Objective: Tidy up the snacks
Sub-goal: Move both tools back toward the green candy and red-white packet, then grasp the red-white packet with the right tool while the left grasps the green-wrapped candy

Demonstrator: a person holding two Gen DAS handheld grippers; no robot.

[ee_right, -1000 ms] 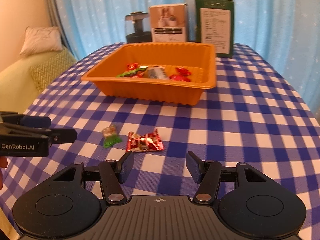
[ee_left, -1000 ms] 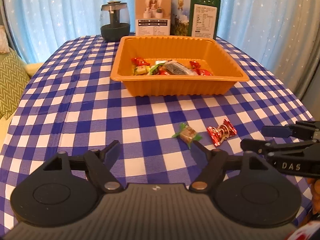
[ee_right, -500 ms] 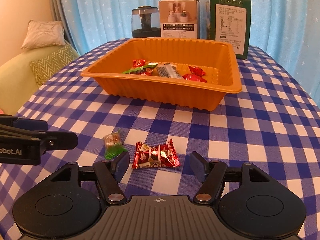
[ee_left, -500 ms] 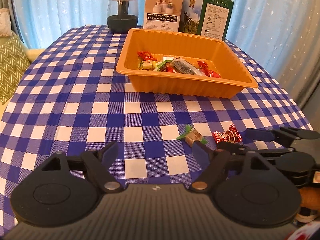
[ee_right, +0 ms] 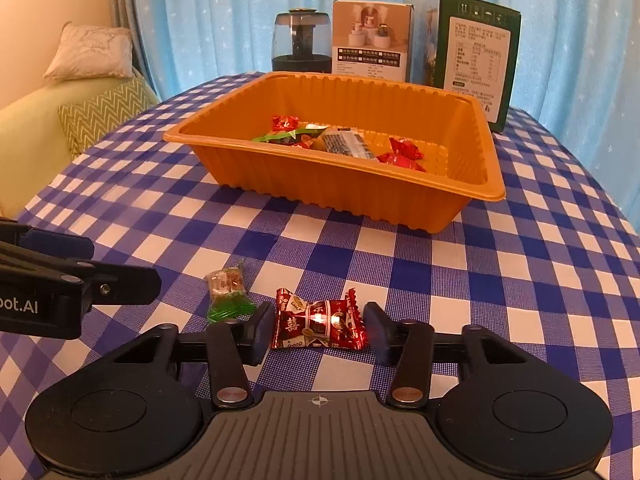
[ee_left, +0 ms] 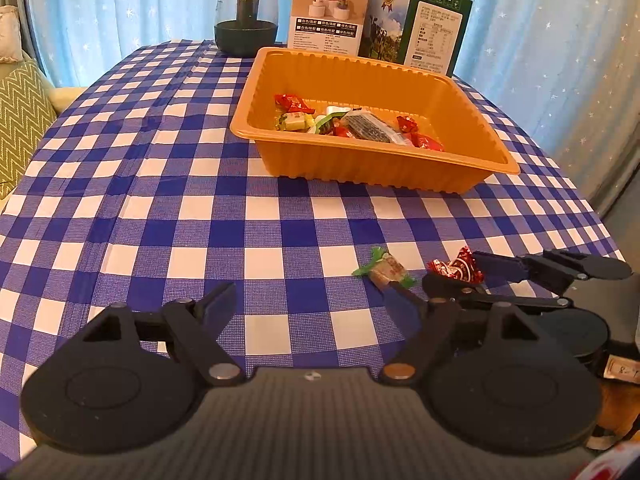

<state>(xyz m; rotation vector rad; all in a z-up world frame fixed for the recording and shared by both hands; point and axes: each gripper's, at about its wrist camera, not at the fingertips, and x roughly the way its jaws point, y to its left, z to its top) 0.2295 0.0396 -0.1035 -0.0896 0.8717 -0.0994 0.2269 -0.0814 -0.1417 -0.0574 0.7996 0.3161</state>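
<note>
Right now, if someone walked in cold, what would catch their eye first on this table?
Probably the orange tray mid-table on the blue checked cloth, with wrapped sweets piled inside. Nearer the camera, the red candy lies between the closing fingers of the right gripper. The green-wrapped candy lies loose to its left, and the left gripper is open and empty.

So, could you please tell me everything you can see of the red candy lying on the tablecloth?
The red candy is a pillow-shaped sweet in shiny red foil with gold and white print and crimped, zigzag ends. It lies flat on the checked tablecloth, in front of the orange tray and just right of the green candy, apart from it. It sits between the jaws of the right gripper, which are closing; whether they touch the wrapper yet is unclear.
</note>
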